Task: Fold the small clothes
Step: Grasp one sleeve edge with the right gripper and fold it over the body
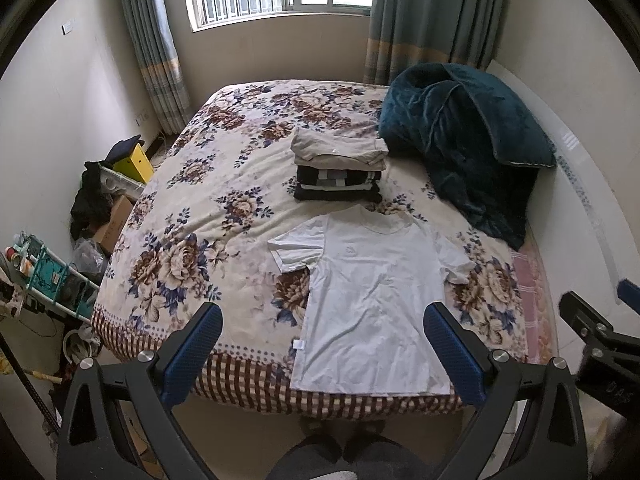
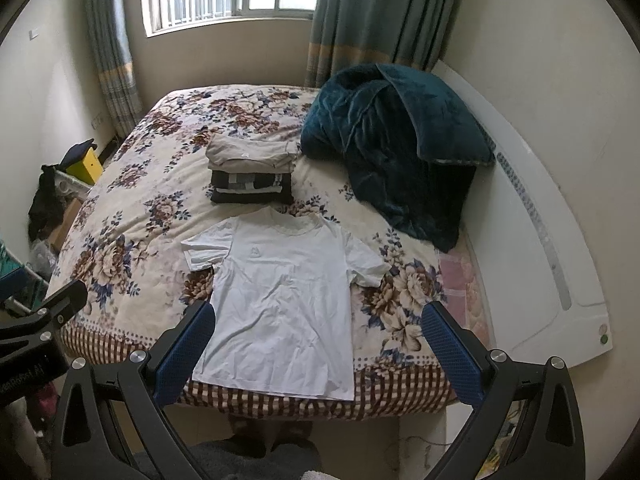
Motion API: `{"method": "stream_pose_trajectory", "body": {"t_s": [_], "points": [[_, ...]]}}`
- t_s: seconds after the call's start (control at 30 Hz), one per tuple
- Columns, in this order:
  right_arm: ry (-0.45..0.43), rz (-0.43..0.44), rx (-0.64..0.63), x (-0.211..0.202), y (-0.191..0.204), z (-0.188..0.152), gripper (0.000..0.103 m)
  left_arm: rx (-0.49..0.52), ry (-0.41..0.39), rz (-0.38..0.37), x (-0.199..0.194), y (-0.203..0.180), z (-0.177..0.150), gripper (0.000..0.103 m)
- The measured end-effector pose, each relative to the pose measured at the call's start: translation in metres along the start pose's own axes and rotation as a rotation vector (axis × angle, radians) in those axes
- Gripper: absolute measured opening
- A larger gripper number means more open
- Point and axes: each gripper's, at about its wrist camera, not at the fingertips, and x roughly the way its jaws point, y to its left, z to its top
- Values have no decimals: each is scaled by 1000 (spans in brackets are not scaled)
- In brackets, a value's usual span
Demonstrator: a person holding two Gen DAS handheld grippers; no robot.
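Observation:
A white T-shirt (image 1: 372, 300) lies flat, front up, at the near edge of the floral bed (image 1: 192, 216); it also shows in the right wrist view (image 2: 280, 304). Behind it sits a stack of folded clothes (image 1: 340, 168), beige on top and black below, also seen in the right wrist view (image 2: 252, 172). My left gripper (image 1: 322, 320) is open and empty, held above the shirt's hem. My right gripper (image 2: 318, 320) is open and empty, above the shirt's lower right side. Each gripper's body shows at the edge of the other's view.
A crumpled teal blanket (image 1: 464, 140) fills the far right of the bed (image 2: 132, 216), also in the right wrist view (image 2: 400, 152). A white headboard (image 2: 540, 248) runs along the right. Boxes and clutter (image 1: 108, 200) stand on the floor at left.

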Motion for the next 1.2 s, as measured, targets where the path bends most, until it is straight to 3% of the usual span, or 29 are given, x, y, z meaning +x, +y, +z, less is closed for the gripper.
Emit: {"method": "stream_pose_trajectory", "body": {"t_s": [0.1, 0.3, 0.53, 0.73, 0.83, 0.97, 1.07, 1.17, 1.2], "points": [[39, -26, 42, 44, 1, 2, 103, 13, 7, 14, 30, 1, 3, 103], [116, -95, 170, 159, -27, 5, 103, 43, 47, 69, 128, -17, 17, 103], [270, -142, 319, 343, -98, 4, 103, 58, 172, 158, 267, -62, 23, 103], [400, -145, 488, 513, -170, -23, 103, 4, 318, 193, 383, -80, 13, 103], [480, -97, 682, 602, -209, -55, 103, -18, 388, 209, 439, -82, 0, 103], [552, 41, 1061, 687, -248, -114, 101, -53, 463, 212, 498, -82, -16, 103], [528, 91, 1286, 728, -260, -147, 90, -68, 490, 204, 533, -89, -23, 103], [444, 175, 1442, 761, -258, -163, 69, -73, 510, 198, 561, -89, -32, 103], [411, 204, 1485, 770, -255, -167, 57, -75, 512, 196, 568, -90, -32, 103]]}}
